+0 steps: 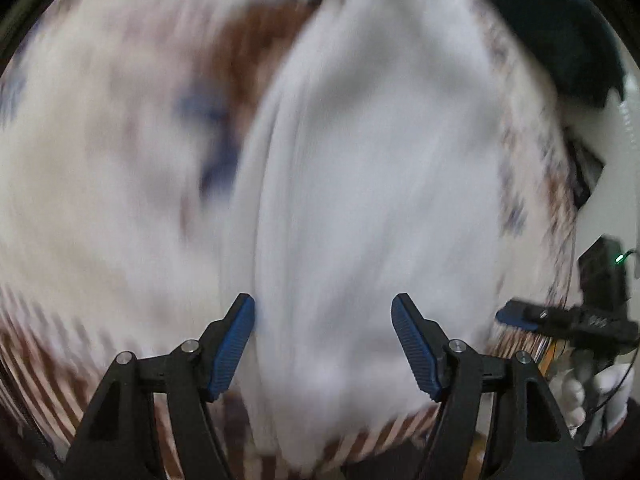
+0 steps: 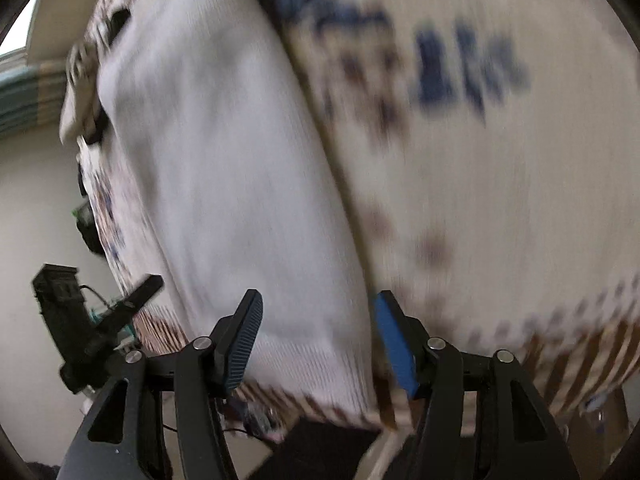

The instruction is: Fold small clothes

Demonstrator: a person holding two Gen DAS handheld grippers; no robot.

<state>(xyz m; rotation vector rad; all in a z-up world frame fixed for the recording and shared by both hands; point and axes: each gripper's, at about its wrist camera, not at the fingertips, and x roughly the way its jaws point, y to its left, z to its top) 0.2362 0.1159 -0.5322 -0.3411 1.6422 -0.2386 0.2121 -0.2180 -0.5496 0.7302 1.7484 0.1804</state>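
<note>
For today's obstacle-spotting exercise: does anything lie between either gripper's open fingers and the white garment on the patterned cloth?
Nothing visible does. The white garment lies directly ahead of the left gripper and the right gripper, both open, with no object between. Motion blur hides fine detail.

We are looking at a cream patterned cloth that is covering the work surface, with brown stripes running along its edge and blue motifs showing further in; motion blur is smearing the pattern. In the right wrist view the same cloth is filling the right half. A dark teal fabric is lying at the cloth's far corner, and we cannot tell what it is. A plain pale wall is showing on the left, with teal and beige horizontal bands above it. A brown cardboard box is sitting low down, below the cloth's edge.
</note>
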